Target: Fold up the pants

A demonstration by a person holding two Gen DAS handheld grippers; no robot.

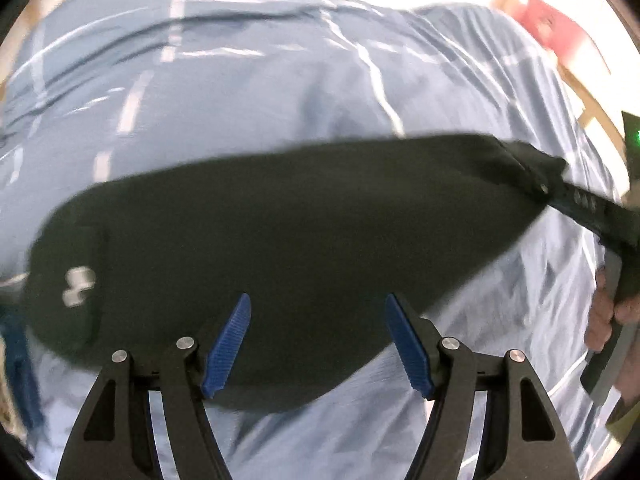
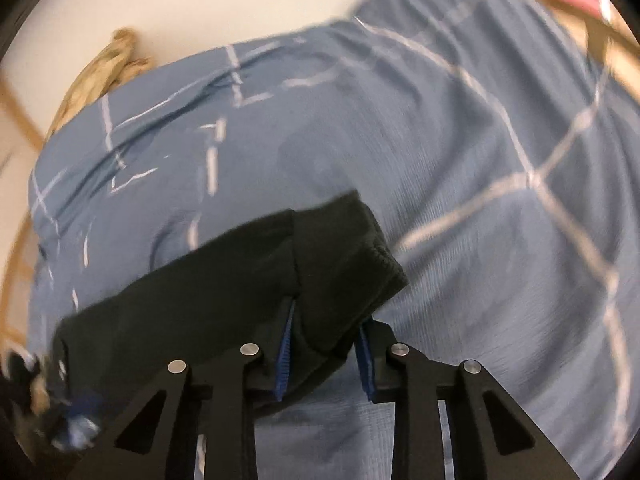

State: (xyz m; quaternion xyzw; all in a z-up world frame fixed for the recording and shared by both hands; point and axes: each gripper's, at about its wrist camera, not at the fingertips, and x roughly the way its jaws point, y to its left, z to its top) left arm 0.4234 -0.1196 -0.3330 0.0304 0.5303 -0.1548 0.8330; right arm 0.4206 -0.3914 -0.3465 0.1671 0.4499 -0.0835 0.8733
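Our left gripper (image 1: 318, 344) was spread above the pants (image 1: 260, 264) on the blue bedspread (image 1: 280, 80); our right gripper (image 2: 326, 354) pinched their cuffed end. Mid-fold, we judged; next, carry that end across.

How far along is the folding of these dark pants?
Done: the dark green-black pants lie as a narrow strip on the blue checked bedsheet. In hand: the right gripper clamps one end; the left gripper is open over them. Left: folding end to end.
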